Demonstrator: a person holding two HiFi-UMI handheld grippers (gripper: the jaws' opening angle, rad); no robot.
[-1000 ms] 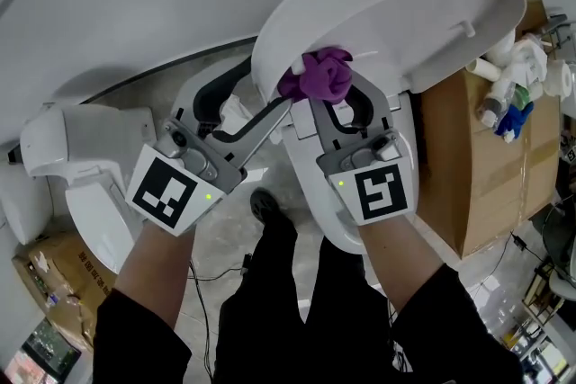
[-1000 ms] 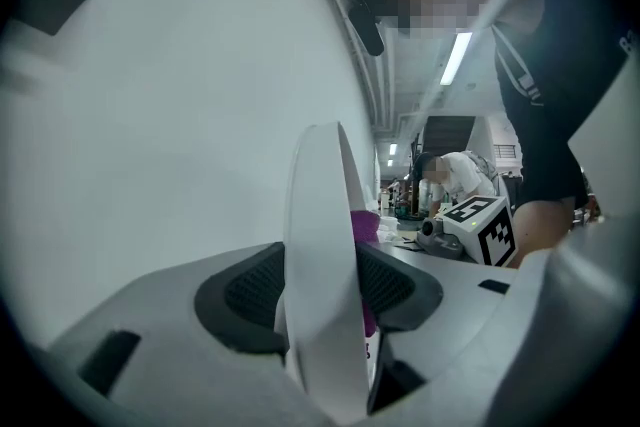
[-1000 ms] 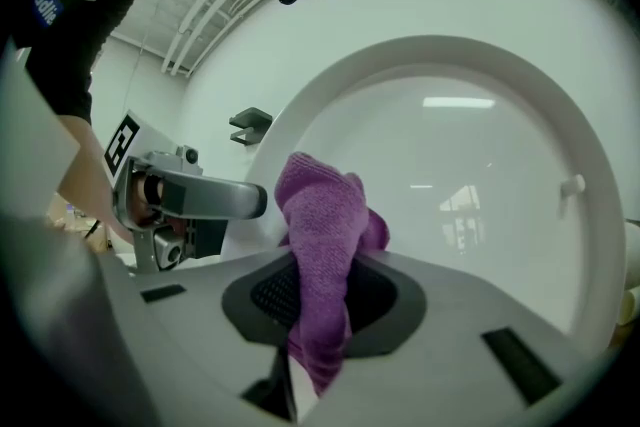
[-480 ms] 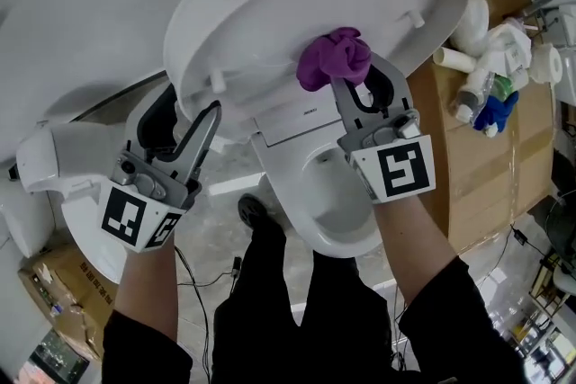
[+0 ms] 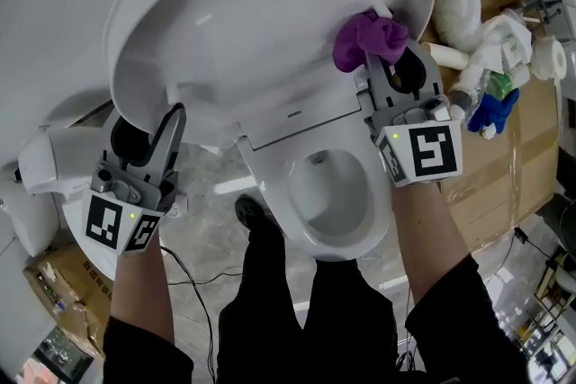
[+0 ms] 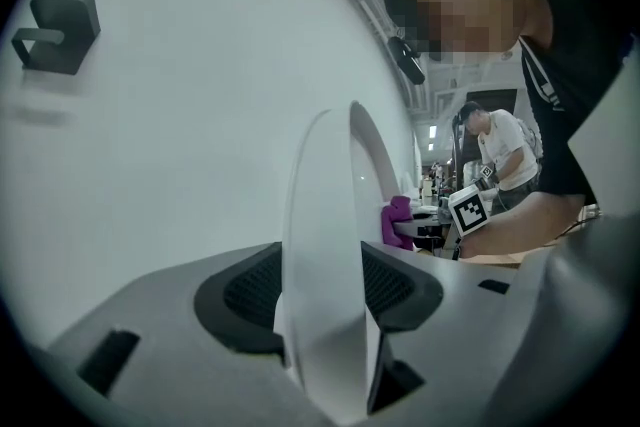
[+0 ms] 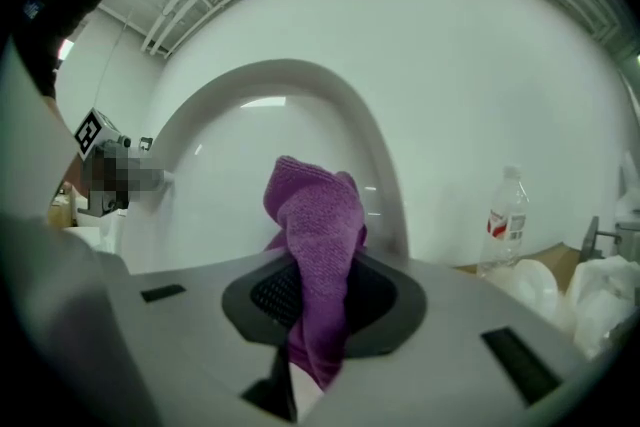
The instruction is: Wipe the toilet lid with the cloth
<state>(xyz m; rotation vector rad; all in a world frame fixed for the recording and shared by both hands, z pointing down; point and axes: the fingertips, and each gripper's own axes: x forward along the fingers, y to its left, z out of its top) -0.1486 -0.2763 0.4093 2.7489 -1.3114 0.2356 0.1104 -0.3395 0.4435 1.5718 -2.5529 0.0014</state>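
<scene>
Fingers (image 7: 170, 315) of the right gripper (image 5: 394, 58) are drawn in on a bunched purple cloth (image 5: 369, 39), which is pinched between the two dark pads. A loose fold rises past the fingertips and a tail hangs down behind them. The bunch in front of these fingertips lies against the pale inner face of the raised toilet lid (image 5: 261, 31), close to its right-hand rim. The right gripper view shows the lid's arch curving up behind and above the cloth (image 7: 315, 245). On the other side, the left gripper (image 5: 155, 123) has its fingers (image 6: 150, 335) spread wide around the lid's lower left edge. The left gripper view shows that edge (image 6: 325, 245) standing upright and edge-on between the pads, filling the gap so that both pads meet it, one on each face. Looking along the left fingers, the cloth (image 6: 397, 218) appears small and far off at the lid's opposite rim, with the right gripper's marker cube (image 6: 470, 208) just beyond it. Below and behind both pairs of fingers, toward the person, sits the open toilet bowl (image 5: 333, 193) with its seat down. To the right of the right fingers stands a cardboard box (image 5: 513, 157) loaded with bottles (image 5: 490, 85) and white items. A clear water bottle (image 7: 505, 215) with a red label stands off to the right of the cloth. The head view shows the person's two forearms reaching up from dark sleeves, each gripper's marker cube (image 5: 430, 150) facing the camera.
</scene>
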